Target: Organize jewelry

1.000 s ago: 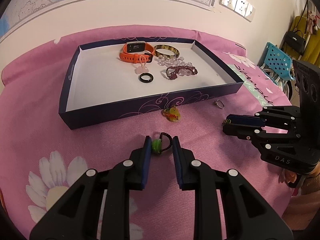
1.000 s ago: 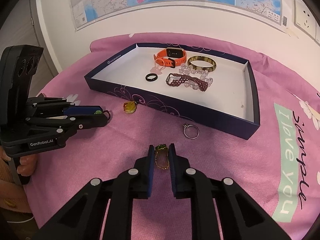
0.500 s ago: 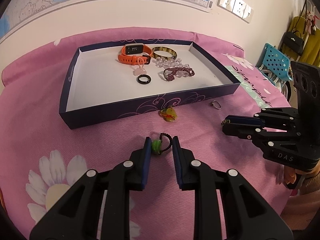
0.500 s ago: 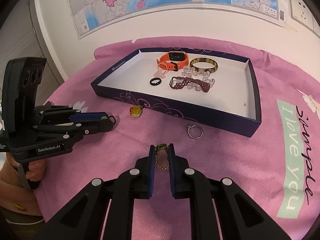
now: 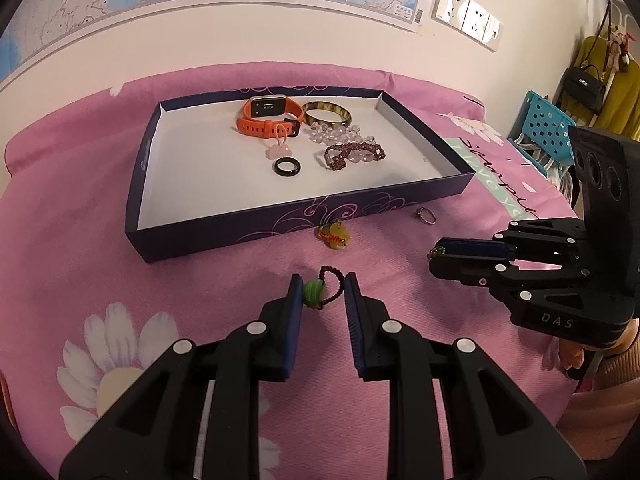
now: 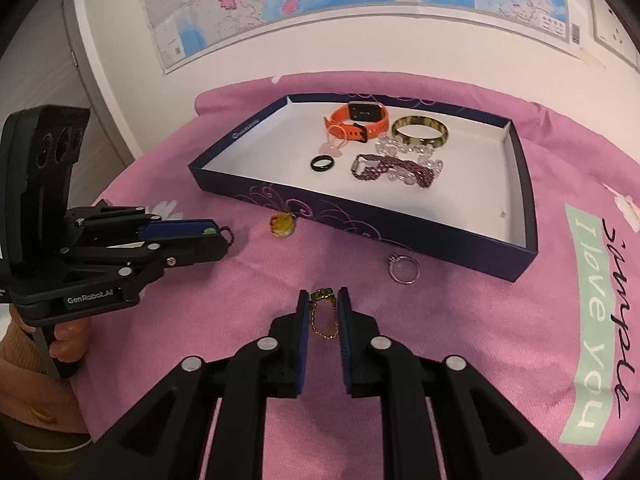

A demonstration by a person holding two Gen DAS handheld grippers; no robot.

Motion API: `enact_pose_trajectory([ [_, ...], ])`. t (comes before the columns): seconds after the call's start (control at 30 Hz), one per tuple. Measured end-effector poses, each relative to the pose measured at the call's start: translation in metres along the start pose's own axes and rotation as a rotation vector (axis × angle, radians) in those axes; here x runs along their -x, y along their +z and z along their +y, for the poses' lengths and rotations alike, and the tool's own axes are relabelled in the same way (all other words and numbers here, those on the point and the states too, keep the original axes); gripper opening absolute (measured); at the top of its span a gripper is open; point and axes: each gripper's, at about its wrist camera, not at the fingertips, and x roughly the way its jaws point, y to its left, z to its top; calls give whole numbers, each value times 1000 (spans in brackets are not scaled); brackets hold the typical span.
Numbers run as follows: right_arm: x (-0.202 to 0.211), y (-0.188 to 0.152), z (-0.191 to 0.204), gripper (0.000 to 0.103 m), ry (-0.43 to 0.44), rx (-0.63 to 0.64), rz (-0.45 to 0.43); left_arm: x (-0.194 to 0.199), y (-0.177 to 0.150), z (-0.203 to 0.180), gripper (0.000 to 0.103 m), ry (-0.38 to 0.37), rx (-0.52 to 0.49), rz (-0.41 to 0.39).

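Left wrist view: a green bead charm [image 5: 313, 293] on a dark cord loop is held between the fingers of the left gripper [image 5: 320, 294], jaws narrowed on it (bead pressed to the left pad, cord toward the right pad, so the grip looks loose). Ahead of the gripper lies the navy tray [image 5: 280, 222], with an orange watch [image 5: 266, 117], a bangle [image 5: 327, 113], clear beads [image 5: 336, 133], a purple bracelet [image 5: 354, 155] and a black ring [image 5: 287, 167] already inside. Between gripper and tray wall, a yellow pendant [image 5: 334, 236] sits on the pink cloth [image 5: 72, 248]; ahead to the right, a silver ring [image 5: 425, 215].

Right wrist view: the right gripper [image 6: 324, 312] is closed narrowly on a gold chain ring with a green stone [image 6: 323, 312], lifted off the cloth as far as can be judged. The silver ring [image 6: 404, 268] is just ahead-right; the tray [image 6: 400, 236] is further ahead.

Step judged: both pieces are picked, carry to tray is in hand. Next, each gripper is to be moved forward over the near wall, then opened above bare tray floor. The loose cord may slip.
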Motion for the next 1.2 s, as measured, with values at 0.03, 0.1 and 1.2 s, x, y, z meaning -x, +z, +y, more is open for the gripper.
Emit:
enact_pose_trajectory([
  [0.03, 1, 0, -3, 16, 0, -11, -6, -1, 0, 1, 21, -1, 1, 0],
  [0.1, 2, 2, -8, 17, -7, -30, -13, -1, 0, 1, 21, -1, 3, 3],
  [1.2, 7, 4, -12, 2, -17, -28, -18, -3, 2, 2, 22, -7, 12, 3],
])
